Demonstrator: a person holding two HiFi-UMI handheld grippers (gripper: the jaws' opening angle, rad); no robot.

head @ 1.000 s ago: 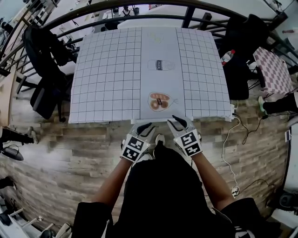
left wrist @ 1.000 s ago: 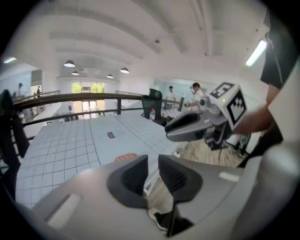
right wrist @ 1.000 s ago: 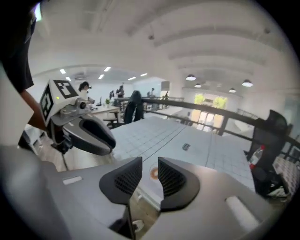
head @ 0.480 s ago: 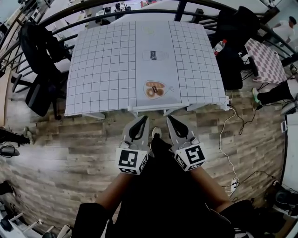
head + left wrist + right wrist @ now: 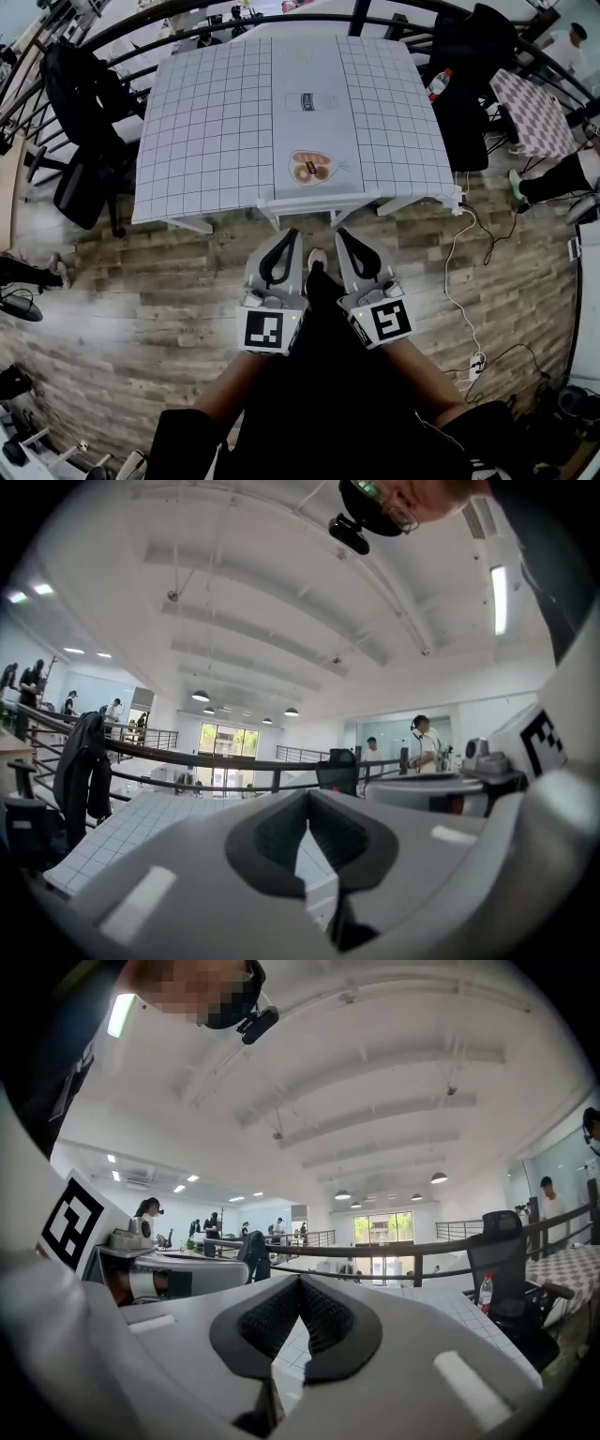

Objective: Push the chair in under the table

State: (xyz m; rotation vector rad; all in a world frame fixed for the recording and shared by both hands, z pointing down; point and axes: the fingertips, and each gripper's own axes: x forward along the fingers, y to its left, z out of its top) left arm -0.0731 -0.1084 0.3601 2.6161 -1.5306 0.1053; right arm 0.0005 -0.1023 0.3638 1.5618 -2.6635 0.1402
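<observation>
Chair (image 5: 319, 202), one white one, is sitting tucked under the near edge of the surface (image 5: 216, 122); two forearms (image 5: 230, 384) are reaching forward, holding left gripper (image 5: 292, 233) and right gripper (image 5: 343, 233) side by side, jaws pressed together, empty.

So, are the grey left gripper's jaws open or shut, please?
Shut: the grey left gripper has black pads meeting at the tips, nothing between them.
</observation>
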